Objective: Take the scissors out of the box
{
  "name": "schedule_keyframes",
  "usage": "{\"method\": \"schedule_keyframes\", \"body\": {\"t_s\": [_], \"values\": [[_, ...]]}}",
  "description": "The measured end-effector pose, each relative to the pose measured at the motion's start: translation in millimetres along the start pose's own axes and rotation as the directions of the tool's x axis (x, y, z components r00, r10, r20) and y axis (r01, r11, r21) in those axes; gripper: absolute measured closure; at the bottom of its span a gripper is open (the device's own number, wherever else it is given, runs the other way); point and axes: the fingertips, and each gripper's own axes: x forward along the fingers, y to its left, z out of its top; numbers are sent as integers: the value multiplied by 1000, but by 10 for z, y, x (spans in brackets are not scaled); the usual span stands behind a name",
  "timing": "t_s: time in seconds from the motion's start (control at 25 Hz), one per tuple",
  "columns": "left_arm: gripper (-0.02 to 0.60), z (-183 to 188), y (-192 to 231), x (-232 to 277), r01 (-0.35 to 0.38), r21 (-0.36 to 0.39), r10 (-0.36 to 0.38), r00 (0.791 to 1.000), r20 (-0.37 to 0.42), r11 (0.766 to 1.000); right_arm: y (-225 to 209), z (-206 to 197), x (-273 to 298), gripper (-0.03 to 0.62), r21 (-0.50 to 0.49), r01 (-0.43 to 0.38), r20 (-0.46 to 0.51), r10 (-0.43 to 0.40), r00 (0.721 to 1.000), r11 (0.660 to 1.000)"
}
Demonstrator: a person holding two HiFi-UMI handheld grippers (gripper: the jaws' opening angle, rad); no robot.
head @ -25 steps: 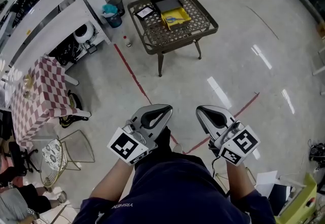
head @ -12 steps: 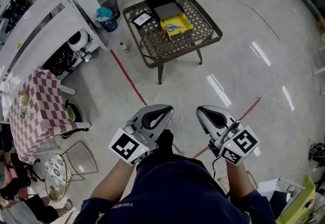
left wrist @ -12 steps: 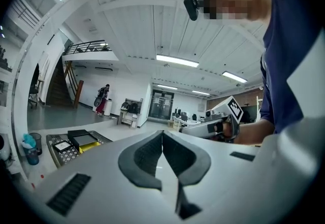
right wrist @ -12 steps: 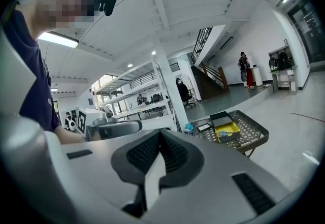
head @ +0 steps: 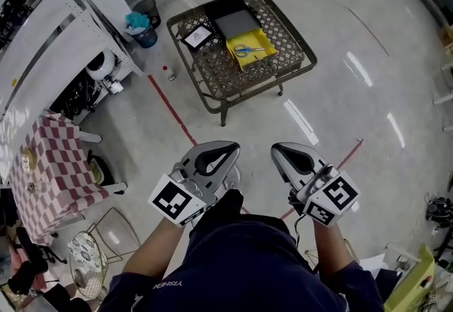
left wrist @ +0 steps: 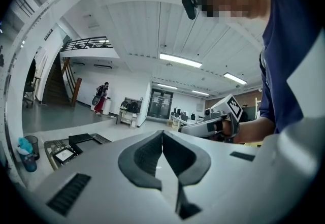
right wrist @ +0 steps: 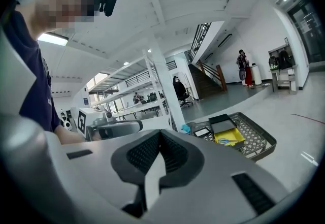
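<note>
A yellow box [head: 252, 45] stands on a metal lattice table [head: 283, 66] far ahead on the floor. Blue-handled scissors [head: 246, 50] lie inside it. The right gripper view shows the same yellow box [right wrist: 229, 139] and scissors [right wrist: 225, 141] at a distance. My left gripper [head: 216, 155] and right gripper [head: 291, 155] are held side by side in front of my body, well short of the table. Both are shut and hold nothing. In the left gripper view the jaws [left wrist: 162, 134] meet at the tip; in the right gripper view the jaws [right wrist: 160, 134] do too.
A black flat case [head: 237, 20] and a small framed card [head: 196, 36] lie on the table beside the box. White shelving [head: 49, 35] and a bin [head: 145, 33] stand at the left, a checked table [head: 53, 162] nearer. A red floor line [head: 173, 109] runs towards me.
The table with the yellow box has drawn nearer and sits lower in the head view as I walk towards it. Both grippers keep their pose and stay shut.
</note>
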Motion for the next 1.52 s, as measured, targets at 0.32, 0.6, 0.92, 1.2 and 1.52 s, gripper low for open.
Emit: {"method": "schedule_keyframes", "body": {"t_s": [0.32, 0.6, 0.92, 1.2, 1.52], "values": [[558, 36, 524, 166, 24, -8, -24, 1000, -11, 1000, -287, 177, 437, 577, 5, 28, 3, -28, 1000, 1000], [558, 0, 867, 287, 31, -18, -31, 999, -27, 999, -556, 223, 697, 577, 21, 53, -3, -53, 999, 998], [558, 35, 1174, 501, 23, -21, -23, 999, -24, 1000, -860, 372, 890, 577, 7, 61, -5, -61, 998, 998], [558, 52, 1519, 822, -19, -27, 18, 999, -35, 999, -1355, 506, 1114, 577, -1, 42, -15, -42, 999, 999], [558, -36, 2008, 1458, -80, -44, 77, 994, -73, 996, -2126, 580, 1456, 577, -13, -19, -63, 18, 998, 1000]]}}
